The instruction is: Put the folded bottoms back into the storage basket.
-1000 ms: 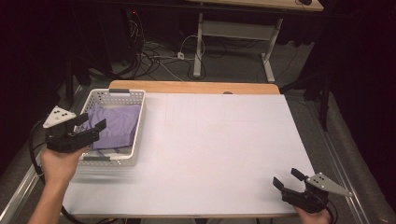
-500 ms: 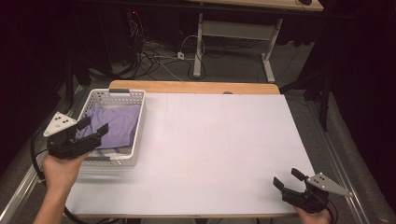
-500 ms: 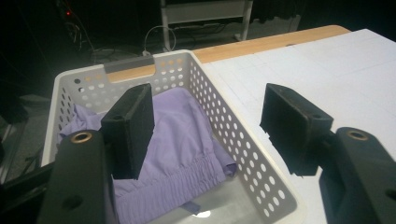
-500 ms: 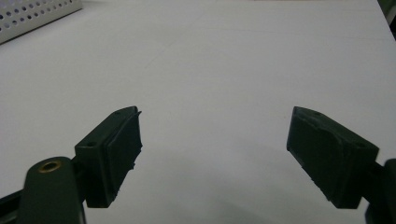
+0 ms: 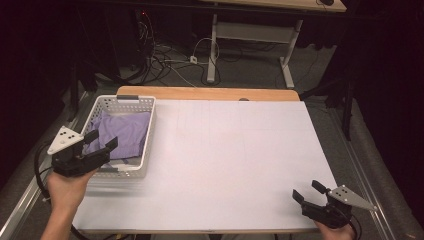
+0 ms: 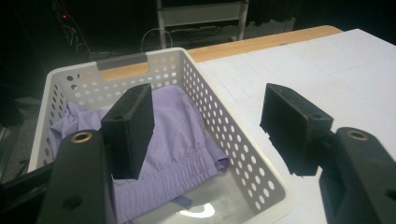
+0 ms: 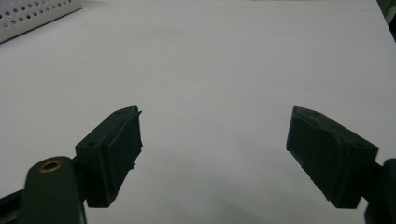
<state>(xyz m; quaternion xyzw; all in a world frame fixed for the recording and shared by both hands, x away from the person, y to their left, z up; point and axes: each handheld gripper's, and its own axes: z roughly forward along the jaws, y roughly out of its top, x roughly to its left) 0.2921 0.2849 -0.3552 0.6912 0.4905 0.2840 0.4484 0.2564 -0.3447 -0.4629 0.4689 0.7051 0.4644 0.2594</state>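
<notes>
1. At the left edge of the tabletop (image 5: 225, 160), a white perforated basket (image 5: 146, 145) stands with a purple cloth (image 5: 122, 132) lying inside it.
2. The cloth is crumpled against the basket's far and left walls; in the left gripper view its elastic band lies toward the near end, and bare basket floor shows at the near corner.
3. The left tool (image 5: 99, 143) hangs over the basket's near left corner, its jaws pointing toward the cloth.
4. Its jaws stand apart with nothing between them; in the left gripper view one jaw sits over the cloth (image 6: 173, 140) and the other over the tabletop beyond the basket's right wall (image 6: 224, 130).
5. I cannot tell whether the jaw tips touch the cloth; from above they look just over it.
6. The right tool (image 5: 306, 191) rests low at the near right corner of the tabletop, well apart from the basket.
7. Its jaws are spread wide and empty, aimed across the bare white surface toward the basket, whose corner (image 7: 37, 16) shows far off in the right gripper view.
8. A hand (image 5: 67, 187) grips the left tool from below.
</notes>
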